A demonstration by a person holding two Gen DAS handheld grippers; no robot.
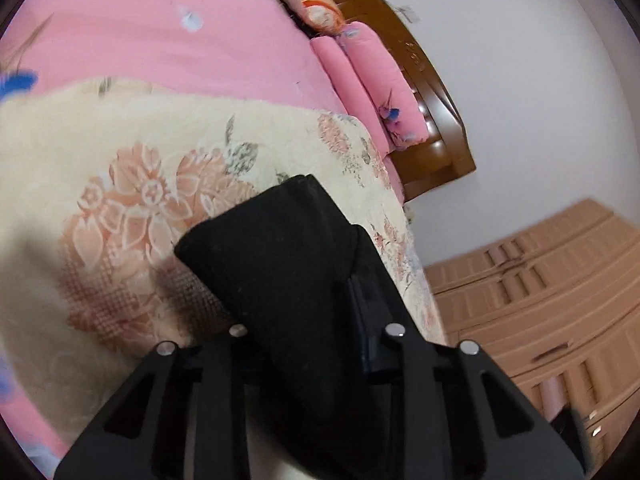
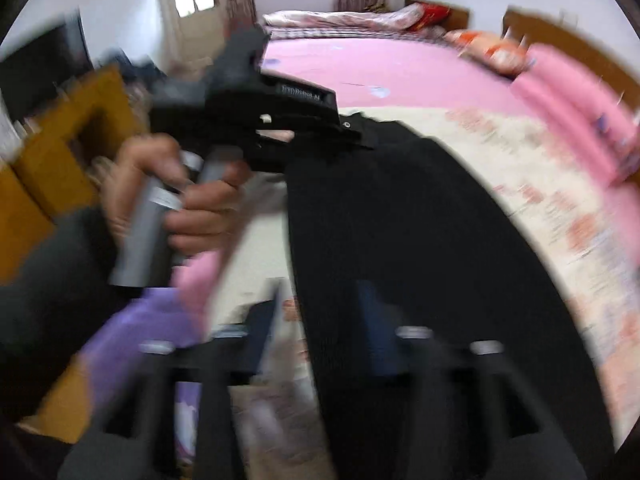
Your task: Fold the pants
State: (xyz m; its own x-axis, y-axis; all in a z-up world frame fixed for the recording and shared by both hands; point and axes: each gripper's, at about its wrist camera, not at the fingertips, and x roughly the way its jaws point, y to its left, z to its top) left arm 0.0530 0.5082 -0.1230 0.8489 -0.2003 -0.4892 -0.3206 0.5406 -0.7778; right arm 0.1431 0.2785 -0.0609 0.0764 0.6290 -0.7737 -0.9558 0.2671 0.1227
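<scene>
The black pants [image 2: 400, 232] hang stretched between my two grippers above a cream floral blanket [image 1: 132, 208]. In the left wrist view a thick fold of the pants [image 1: 280, 280] fills the jaws of my left gripper [image 1: 316, 308], which is shut on it. In the blurred right wrist view my right gripper [image 2: 320, 332] is shut on the near end of the pants. The left gripper [image 2: 352, 136], held by a hand [image 2: 192, 200], clamps the far end.
The blanket lies on a pink bed sheet [image 1: 140, 40] with rolled pink bedding [image 1: 376, 84] and a pillow [image 1: 308, 4] by the wooden headboard [image 1: 436, 120]. A tan plastic drawer cabinet [image 1: 540, 300] stands beside the bed. A yellow wooden piece of furniture [image 2: 52, 160] is at left.
</scene>
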